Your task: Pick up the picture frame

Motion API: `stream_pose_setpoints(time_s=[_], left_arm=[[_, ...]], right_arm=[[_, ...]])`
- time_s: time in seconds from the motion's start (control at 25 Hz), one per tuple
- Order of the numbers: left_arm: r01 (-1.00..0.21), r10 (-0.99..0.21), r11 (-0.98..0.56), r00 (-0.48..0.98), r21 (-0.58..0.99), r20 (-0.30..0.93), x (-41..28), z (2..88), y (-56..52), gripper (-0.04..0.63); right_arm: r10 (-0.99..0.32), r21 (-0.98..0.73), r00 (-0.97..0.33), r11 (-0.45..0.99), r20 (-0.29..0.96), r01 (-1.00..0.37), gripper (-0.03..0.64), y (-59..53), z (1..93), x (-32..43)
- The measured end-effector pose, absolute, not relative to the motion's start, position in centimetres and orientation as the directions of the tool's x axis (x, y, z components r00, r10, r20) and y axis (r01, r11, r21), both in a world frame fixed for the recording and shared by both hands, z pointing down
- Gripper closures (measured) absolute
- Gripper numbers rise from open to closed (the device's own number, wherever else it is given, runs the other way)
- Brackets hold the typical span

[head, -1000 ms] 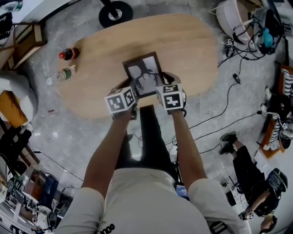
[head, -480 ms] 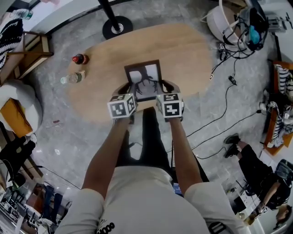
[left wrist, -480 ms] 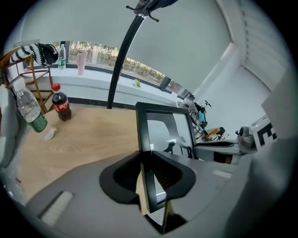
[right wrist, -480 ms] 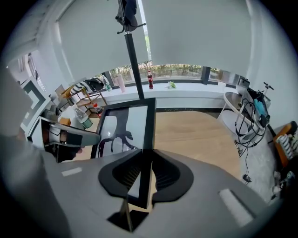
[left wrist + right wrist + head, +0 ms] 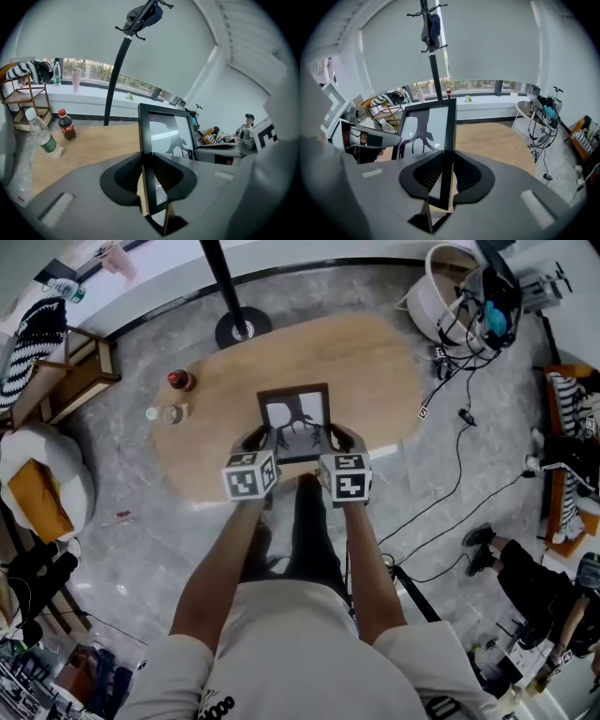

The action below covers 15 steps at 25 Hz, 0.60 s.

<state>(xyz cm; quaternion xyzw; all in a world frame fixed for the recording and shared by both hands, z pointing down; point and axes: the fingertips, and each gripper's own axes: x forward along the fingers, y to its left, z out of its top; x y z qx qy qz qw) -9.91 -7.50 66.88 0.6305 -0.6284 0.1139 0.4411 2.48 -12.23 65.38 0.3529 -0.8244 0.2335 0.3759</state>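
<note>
Dark picture frame (image 5: pixel 294 418) | clamped at its sides | left gripper (image 5: pixel 256 440), right gripper (image 5: pixel 344 439)

Even daylight; gripper views fisheye-warped with dark vignetted corners.

I take this for a work room set up for recording, somewhere between a lab and an office, not a home. I stand at an oval wooden table (image 5: pixel 384 352) on a grey marbled floor (image 5: pixel 131 559), and black cables (image 5: pixel 454 486) trail loose across that floor on the right. At the far right a white tub chair (image 5: pixel 431 296) is heaped with headsets and leads. A black pole stand (image 5: pixel 242 331) rises just beyond the table's far edge. A low window strip (image 5: pixel 93 75) runs under a big grey blind (image 5: pixel 487 42). On the near right another person (image 5: pixel 520 582) sits on the floor among gear.
</note>
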Motion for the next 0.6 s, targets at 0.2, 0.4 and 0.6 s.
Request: stream_pose_setpoints(time_s=[0.2, 0.4, 0.6], left_arm=[[-0.911, -0.742, 0.106, 0.194, 0.398, 0.642, -9.9, 63.0, -6.8, 0.512], [-0.923, -0.79, 0.06, 0.188, 0.38, 0.583, -10.3, 58.8, -5.6, 0.512], [-0.935, -0.836, 0.02, 0.178, 0.353, 0.519, -11.1, 54.1, -3.8, 0.512]], right_arm=[[-0.476, -0.104, -0.482, 0.624, 0.735, -0.774, 0.543, -11.2, 61.7, 2.7], [-0.544, -0.079, -0.49, 0.611, 0.681, -0.788, 0.543, -9.4, 57.1, 2.4], [-0.599, -0.056, -0.509, 0.612, 0.619, -0.789, 0.543, -7.3, 52.6, 1.7]])
